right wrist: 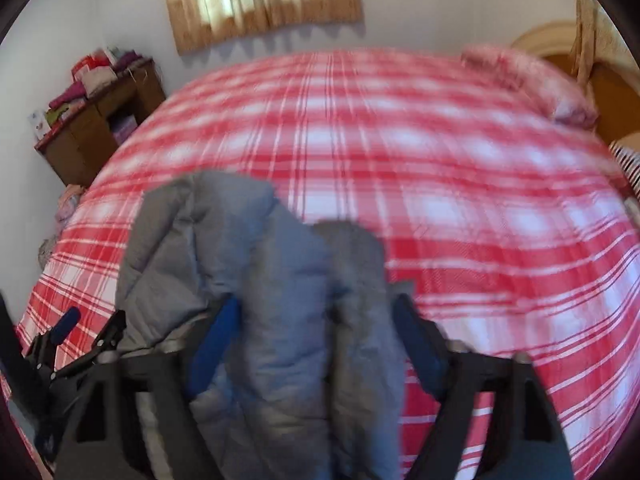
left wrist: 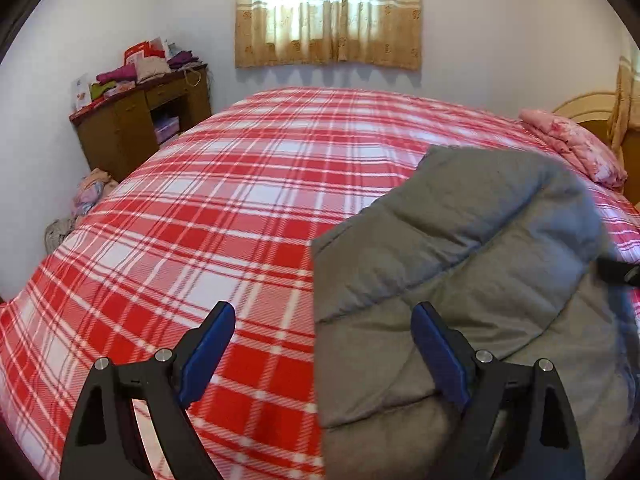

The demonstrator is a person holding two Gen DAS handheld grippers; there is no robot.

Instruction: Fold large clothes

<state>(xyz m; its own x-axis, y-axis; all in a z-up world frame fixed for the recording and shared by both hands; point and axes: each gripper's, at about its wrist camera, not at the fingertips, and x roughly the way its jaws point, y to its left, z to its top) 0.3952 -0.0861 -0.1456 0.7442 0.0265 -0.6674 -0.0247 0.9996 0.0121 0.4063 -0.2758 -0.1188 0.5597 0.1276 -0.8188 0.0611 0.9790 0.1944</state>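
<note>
A grey padded jacket (left wrist: 472, 280) lies on a bed with a red and white plaid cover (left wrist: 224, 208). My left gripper (left wrist: 324, 344) is open and empty, above the jacket's left edge, its right finger over the grey cloth. In the blurred right wrist view my right gripper (right wrist: 316, 344) is open, its blue fingers on either side of a raised fold of the jacket (right wrist: 280, 288). The left gripper also shows in that view (right wrist: 80, 332) at the lower left. A dark part of the right gripper (left wrist: 618, 270) shows at the right edge of the left wrist view.
A pink folded quilt (left wrist: 576, 144) lies by the wooden headboard (left wrist: 588, 108) at the far right. A brown cabinet (left wrist: 136, 124) piled with clothes stands by the wall at the far left. A curtained window (left wrist: 328, 12) is behind the bed. Cloth bundles (left wrist: 90, 192) lie beside the cabinet.
</note>
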